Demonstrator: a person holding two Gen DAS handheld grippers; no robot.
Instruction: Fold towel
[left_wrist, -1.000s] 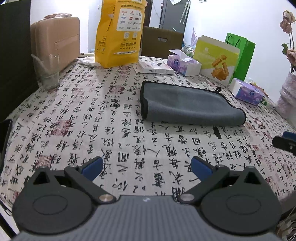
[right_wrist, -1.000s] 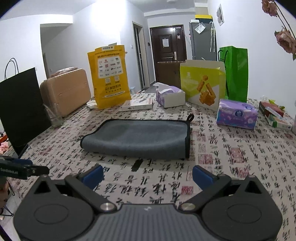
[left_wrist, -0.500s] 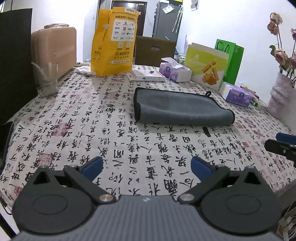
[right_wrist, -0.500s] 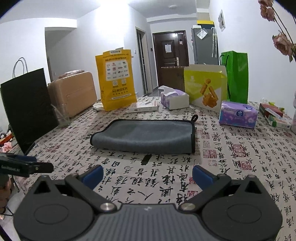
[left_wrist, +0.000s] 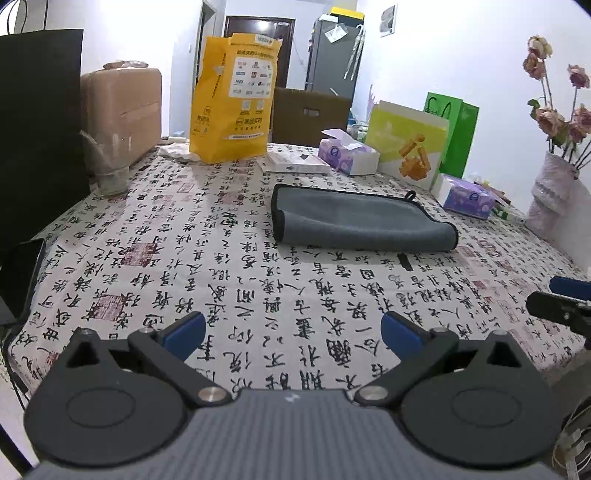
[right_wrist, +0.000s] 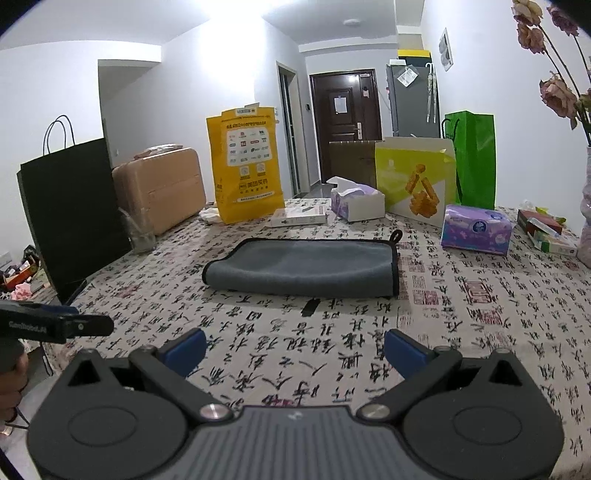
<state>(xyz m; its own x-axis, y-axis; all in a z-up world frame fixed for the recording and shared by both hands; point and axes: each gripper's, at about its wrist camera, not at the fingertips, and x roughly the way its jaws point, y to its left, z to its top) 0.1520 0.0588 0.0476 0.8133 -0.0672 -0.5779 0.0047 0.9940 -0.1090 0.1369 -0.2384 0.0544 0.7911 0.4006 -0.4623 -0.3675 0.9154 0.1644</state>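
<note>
A grey towel (left_wrist: 354, 225) with black trim lies folded in a long flat strip on the calligraphy-print tablecloth (left_wrist: 221, 280); it also shows in the right wrist view (right_wrist: 306, 266). My left gripper (left_wrist: 293, 330) is open and empty, well short of the towel near the table's front edge. My right gripper (right_wrist: 295, 349) is open and empty, also back from the towel. The right gripper's tip shows at the right edge of the left wrist view (left_wrist: 557, 304).
Along the far side stand a yellow bag (left_wrist: 234, 99), tissue boxes (left_wrist: 349, 153), a yellow-green box (left_wrist: 408, 147), a green bag (left_wrist: 452, 133) and a tan suitcase (left_wrist: 122, 107). A black bag (right_wrist: 70, 214) and a glass (left_wrist: 109, 173) stand left. A vase (left_wrist: 554, 199) stands right.
Both grippers have drawn back and risen away from the towel, which now looks smaller and farther. The towel has not moved. Both grippers stay open.
</note>
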